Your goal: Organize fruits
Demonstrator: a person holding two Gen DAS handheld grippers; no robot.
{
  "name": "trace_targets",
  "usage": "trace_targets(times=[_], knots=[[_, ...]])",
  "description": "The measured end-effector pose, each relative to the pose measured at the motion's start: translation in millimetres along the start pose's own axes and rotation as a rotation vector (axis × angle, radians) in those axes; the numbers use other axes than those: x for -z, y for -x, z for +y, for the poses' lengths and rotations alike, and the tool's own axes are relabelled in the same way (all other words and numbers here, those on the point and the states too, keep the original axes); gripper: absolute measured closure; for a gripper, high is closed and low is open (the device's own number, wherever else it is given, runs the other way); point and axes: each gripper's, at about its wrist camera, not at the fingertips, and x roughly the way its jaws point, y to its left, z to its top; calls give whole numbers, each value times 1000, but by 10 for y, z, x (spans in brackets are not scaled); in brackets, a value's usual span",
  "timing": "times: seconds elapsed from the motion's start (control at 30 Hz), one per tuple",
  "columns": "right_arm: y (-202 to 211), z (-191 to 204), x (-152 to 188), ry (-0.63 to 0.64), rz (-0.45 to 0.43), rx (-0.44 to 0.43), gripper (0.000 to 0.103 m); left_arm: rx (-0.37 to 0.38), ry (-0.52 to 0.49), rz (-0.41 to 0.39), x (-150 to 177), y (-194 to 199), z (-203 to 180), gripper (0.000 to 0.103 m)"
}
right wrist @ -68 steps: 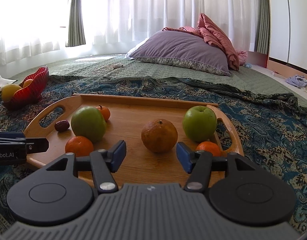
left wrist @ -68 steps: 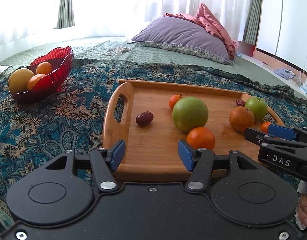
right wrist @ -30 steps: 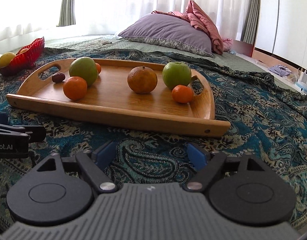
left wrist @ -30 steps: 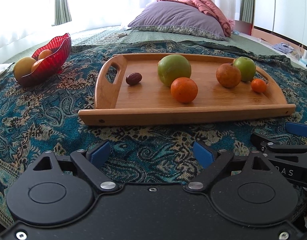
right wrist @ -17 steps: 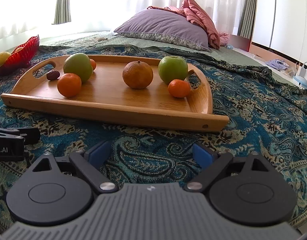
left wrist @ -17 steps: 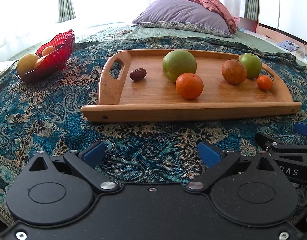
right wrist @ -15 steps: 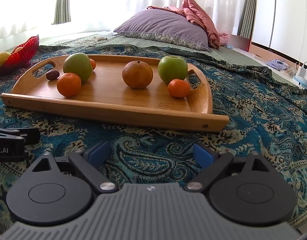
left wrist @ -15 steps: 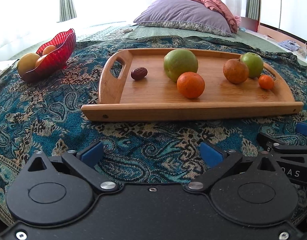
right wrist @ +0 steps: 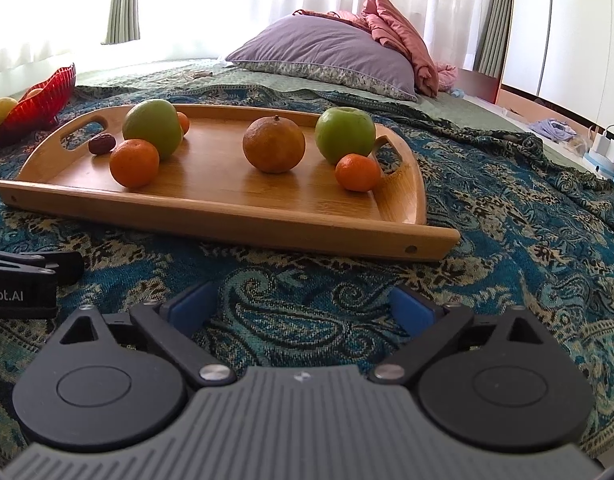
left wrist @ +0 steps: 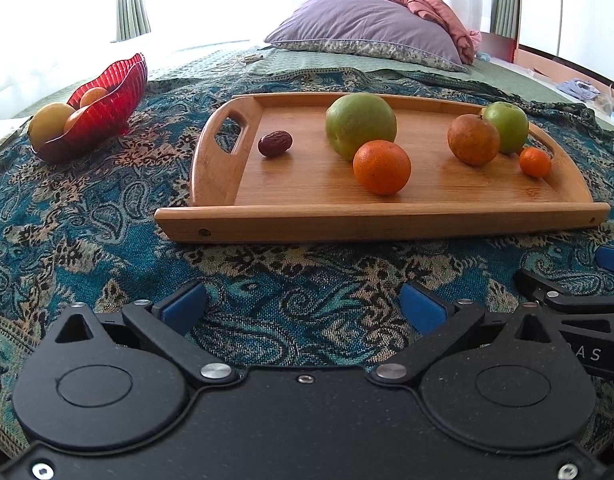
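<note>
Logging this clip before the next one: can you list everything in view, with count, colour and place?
wooden tray: 1, light brown, on the patterned blanket
large green fruit: 1, green, left half of tray
green apple: 1, green, right end of tray
oranges: 2, one bright in front of the large green fruit, one dull beside the apple
small tangerines: 2, orange, one at right end, one behind the large green fruit
date: 1, dark red, near left handle
red bowl: 1, holding yellow and orange fruit, left of tray
patterned blanket: 1, teal
pillow: 1, purple, far end of the bed
pink bedding: 1, behind pillow
left tongs: open, empty, short of the tray
right tongs: open, empty, short of the tray
</note>
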Motion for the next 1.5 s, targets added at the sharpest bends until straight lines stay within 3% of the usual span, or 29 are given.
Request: trace_targets(times=[1.5], knots=[[-37, -27, -10, -16, 6, -12, 2, 7, -4, -3, 17, -19, 7, 0]])
